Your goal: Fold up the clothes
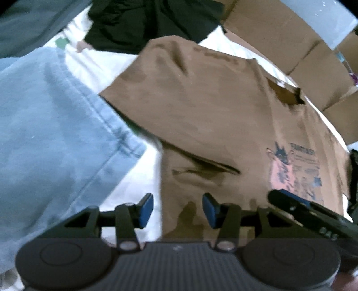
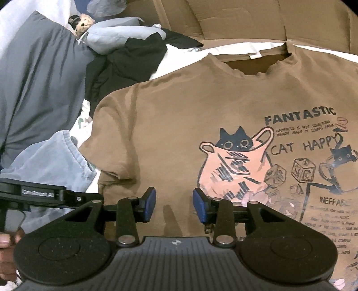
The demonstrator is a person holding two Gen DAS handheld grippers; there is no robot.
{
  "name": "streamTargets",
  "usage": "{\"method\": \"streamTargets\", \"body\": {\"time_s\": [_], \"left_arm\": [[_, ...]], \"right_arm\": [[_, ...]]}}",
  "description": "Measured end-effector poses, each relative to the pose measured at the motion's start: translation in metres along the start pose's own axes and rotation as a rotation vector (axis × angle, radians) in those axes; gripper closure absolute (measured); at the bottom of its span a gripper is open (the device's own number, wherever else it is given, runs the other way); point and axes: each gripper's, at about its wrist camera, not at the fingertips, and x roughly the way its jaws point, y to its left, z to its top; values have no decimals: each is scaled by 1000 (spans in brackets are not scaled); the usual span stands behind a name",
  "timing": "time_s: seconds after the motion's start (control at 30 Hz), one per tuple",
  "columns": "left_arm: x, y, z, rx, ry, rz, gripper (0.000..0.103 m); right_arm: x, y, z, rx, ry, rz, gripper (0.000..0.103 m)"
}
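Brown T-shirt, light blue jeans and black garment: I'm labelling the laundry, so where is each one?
brown T-shirt (image 2: 170, 125): right wrist view, plain chest left of the print.
light blue jeans (image 1: 49, 125): left wrist view, leg fabric.
black garment (image 1: 147, 24): left wrist view, middle.

Cardboard boxes (image 2: 235, 20) well beyond tongs, along far side. Small stuffed bear (image 2: 84, 22) far left of right tongs, atop pile.
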Motion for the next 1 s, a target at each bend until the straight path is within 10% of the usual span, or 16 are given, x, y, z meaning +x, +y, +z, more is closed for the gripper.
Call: {"method": "streamTargets", "body": {"time_s": [1.0], "left_arm": [[14, 16, -4, -14, -153, 5, 65]], "right_arm": [[46, 68, 23, -341, 56, 89, 55]]}}
